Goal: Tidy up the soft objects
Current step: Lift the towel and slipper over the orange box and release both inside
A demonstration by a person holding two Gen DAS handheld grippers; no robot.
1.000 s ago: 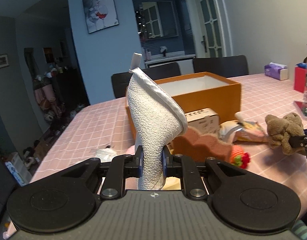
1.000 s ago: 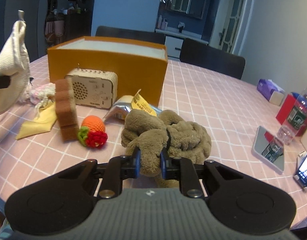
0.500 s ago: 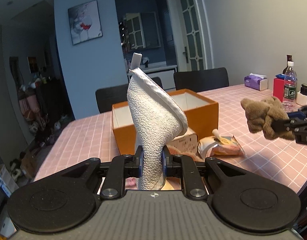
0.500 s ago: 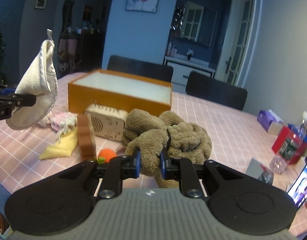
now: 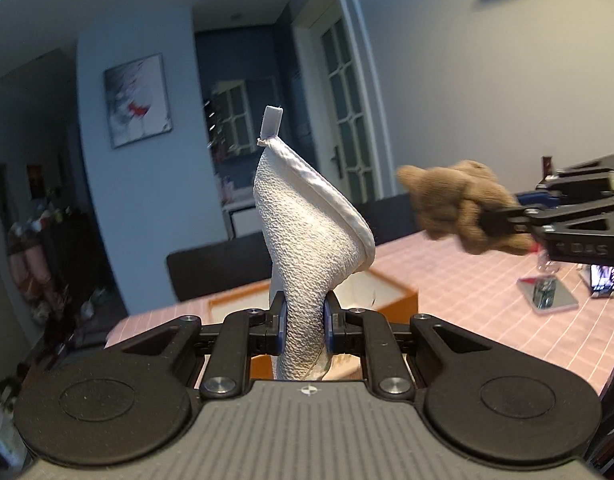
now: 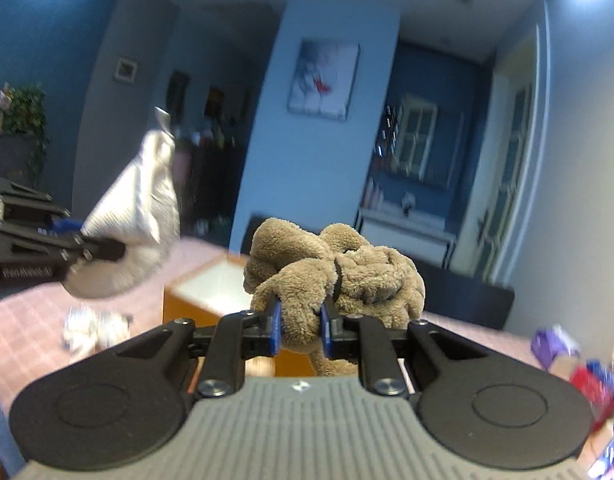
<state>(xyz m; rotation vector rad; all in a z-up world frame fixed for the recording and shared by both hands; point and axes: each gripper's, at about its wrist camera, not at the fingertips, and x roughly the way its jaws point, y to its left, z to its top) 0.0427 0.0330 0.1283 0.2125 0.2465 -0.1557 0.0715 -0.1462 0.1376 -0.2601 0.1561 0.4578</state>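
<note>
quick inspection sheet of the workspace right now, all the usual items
surface: table with a pink checked cloth
job's things: white textured cloth and brown plush toy, both held up above the table; open orange box below them
clutter: mirror and phone on the table; crumpled white item; purple tissue pack, blurred
grippers: left gripper jaws clamped on the white cloth; right gripper jaws clamped on the plush
cables: nothing seen
surroundings: dark chairs, wall picture, glazed door

A white cloth mitt [image 5: 307, 236] with a rough, pebbled weave is shown. A brown plush toy [image 6: 339, 272] looks fuzzy. The worktop [image 5: 467, 280] is covered in pink checked cloth.
</note>
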